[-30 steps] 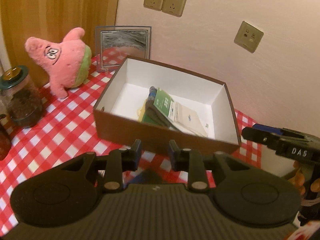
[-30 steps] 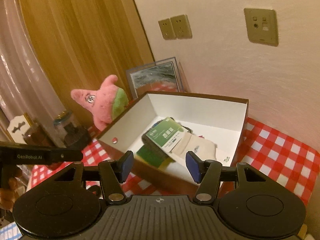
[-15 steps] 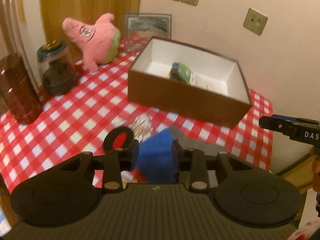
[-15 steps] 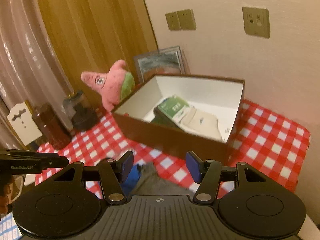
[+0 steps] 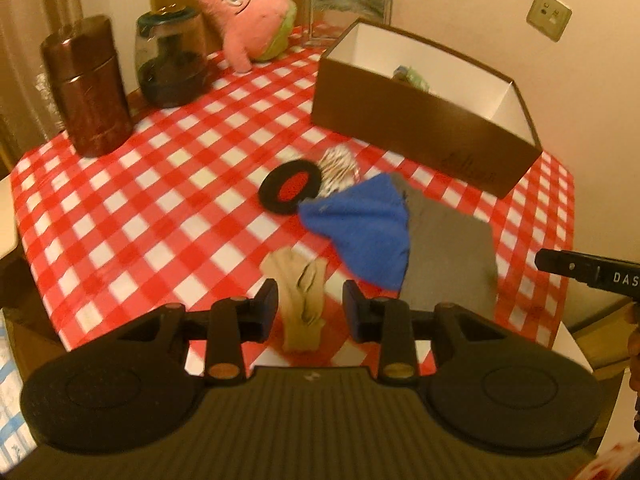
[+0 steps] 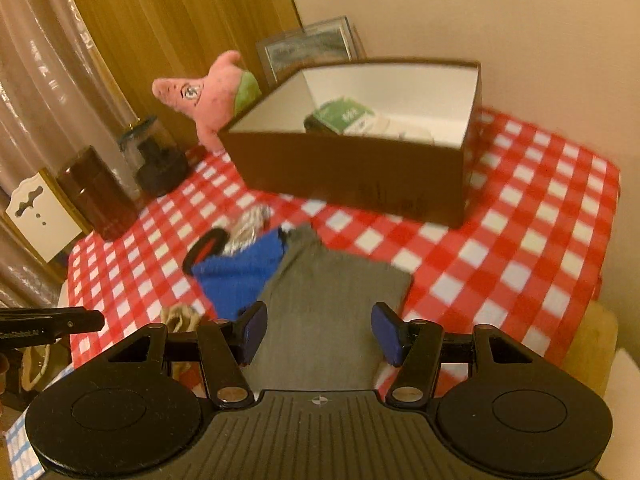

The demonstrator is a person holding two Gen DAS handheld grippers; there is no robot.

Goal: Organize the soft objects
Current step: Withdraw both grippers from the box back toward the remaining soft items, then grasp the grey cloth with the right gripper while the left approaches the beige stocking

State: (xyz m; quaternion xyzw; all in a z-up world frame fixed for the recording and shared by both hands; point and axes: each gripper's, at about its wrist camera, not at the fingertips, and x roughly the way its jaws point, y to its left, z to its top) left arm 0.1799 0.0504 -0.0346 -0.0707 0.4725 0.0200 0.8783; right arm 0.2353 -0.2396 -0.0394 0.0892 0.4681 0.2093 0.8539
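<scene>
A beige sock (image 5: 301,300) lies crumpled near the table's front edge, and my left gripper (image 5: 310,306) hangs open above it with the sock seen between its fingers, untouched. A blue cloth (image 5: 362,226) overlaps a grey folded cloth (image 5: 448,256) to its right. My right gripper (image 6: 318,330) is open over the grey cloth (image 6: 332,312), nothing gripped. A striped sock bundle (image 5: 338,166) lies beside a black-and-red ring (image 5: 290,186). The brown box (image 6: 352,172) with white inside holds packaged socks (image 6: 352,118). A pink starfish plush (image 5: 250,12) stands at the back.
A brown canister (image 5: 90,86) and a glass jar (image 5: 170,58) stand at the table's left. A framed picture (image 5: 346,4) leans on the wall behind the box. The red checked tablecloth (image 5: 140,208) ends close below both grippers. The right gripper's tip (image 5: 588,270) shows at the left view's edge.
Both grippers have drawn back from over the box and sunk toward the table's front; the cloths and the beige sock have come into view under them. Nothing was gripped.
</scene>
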